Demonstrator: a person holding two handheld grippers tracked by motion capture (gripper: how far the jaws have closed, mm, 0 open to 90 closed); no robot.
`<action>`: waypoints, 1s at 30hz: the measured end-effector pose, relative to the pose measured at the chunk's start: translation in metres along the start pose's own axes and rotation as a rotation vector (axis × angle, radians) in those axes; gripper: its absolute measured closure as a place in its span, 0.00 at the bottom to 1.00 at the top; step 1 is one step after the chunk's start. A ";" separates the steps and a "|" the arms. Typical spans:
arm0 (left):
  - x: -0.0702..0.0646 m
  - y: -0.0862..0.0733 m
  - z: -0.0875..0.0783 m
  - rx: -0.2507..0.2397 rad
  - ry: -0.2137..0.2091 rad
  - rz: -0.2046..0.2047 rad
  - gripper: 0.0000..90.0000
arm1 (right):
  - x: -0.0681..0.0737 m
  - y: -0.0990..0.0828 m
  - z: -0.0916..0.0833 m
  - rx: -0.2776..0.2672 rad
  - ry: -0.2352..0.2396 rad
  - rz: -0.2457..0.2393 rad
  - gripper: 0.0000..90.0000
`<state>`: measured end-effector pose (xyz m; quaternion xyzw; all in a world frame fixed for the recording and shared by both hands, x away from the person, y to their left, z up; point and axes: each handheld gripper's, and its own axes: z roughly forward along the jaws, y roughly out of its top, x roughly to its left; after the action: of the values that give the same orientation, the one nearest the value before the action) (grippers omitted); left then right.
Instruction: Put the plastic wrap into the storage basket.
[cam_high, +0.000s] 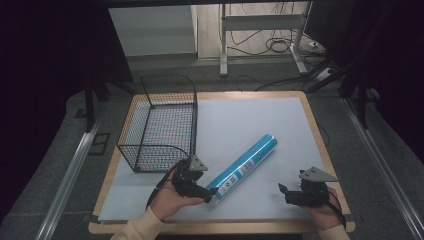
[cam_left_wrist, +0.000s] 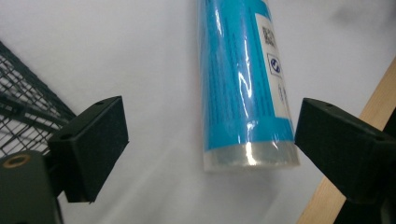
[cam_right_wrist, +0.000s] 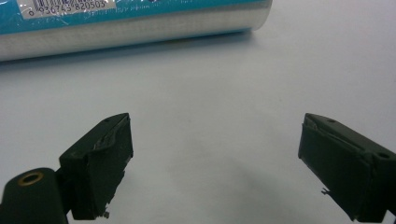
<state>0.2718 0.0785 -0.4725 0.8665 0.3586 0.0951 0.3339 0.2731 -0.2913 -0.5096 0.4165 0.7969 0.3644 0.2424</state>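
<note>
Looking across the surface (cam_high: 260, 115), we see the wire basket (cam_high: 162, 122) left of the blue tube (cam_high: 243, 168). Our left hand-held gripper (cam_left_wrist: 208, 140) stands wide apart around the tube's near end, its right jaw just beside it. Our right hand-held gripper (cam_right_wrist: 215, 158) gapes empty beside the tube, whose barcode its view reveals.

The room around the worktop (cam_high: 300, 150) is dim, almost black at the sides, while its pale sheet is evenly lit from above; white glare streaks the blue tube (cam_left_wrist: 243, 84); soft shadows lie beneath it; both gripper views are slightly blurred close up.
</note>
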 end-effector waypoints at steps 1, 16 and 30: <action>0.000 0.000 0.000 0.000 0.000 0.000 0.11 | 0.000 0.000 0.000 0.000 -0.001 -0.001 0.11; -0.006 0.024 0.008 0.017 0.002 0.002 0.11 | 0.001 0.000 0.000 0.004 0.006 -0.007 0.12; -0.018 0.058 0.024 0.052 -0.036 0.037 0.11 | 0.001 -0.001 0.000 0.002 0.007 -0.005 0.12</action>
<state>0.3014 0.0235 -0.4519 0.8829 0.3388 0.0764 0.3160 0.2727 -0.2908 -0.5103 0.4134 0.7991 0.3645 0.2403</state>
